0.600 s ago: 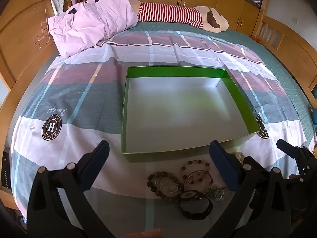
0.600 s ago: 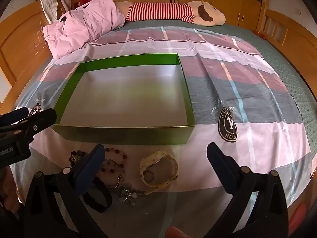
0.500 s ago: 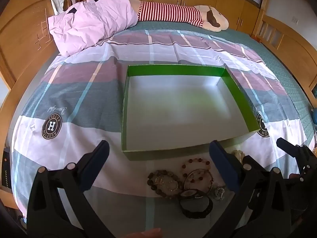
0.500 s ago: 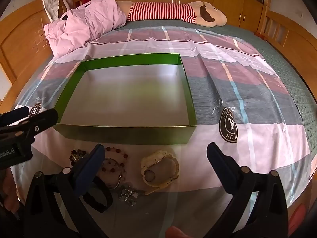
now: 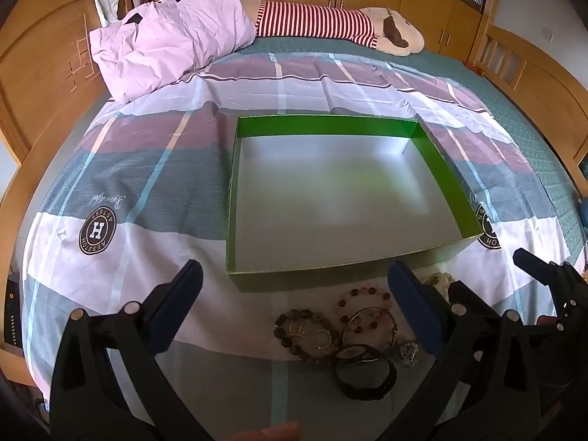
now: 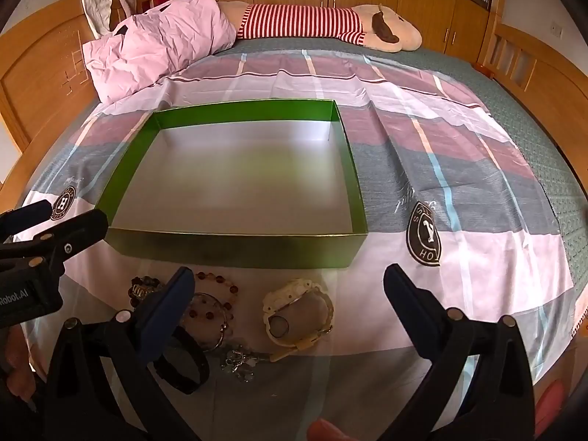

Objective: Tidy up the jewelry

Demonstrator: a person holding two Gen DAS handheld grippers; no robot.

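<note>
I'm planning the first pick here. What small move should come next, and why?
Probably lower the right gripper onto the cream watch. Its jaws stand wide open and hold nothing, the watch lies almost between them, apart from the tangled bracelets, and the green box just beyond is empty.

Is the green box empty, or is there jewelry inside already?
Empty. The green box shows only its bare pale floor; the bracelets and watch lie outside on the bedsheet.
</note>
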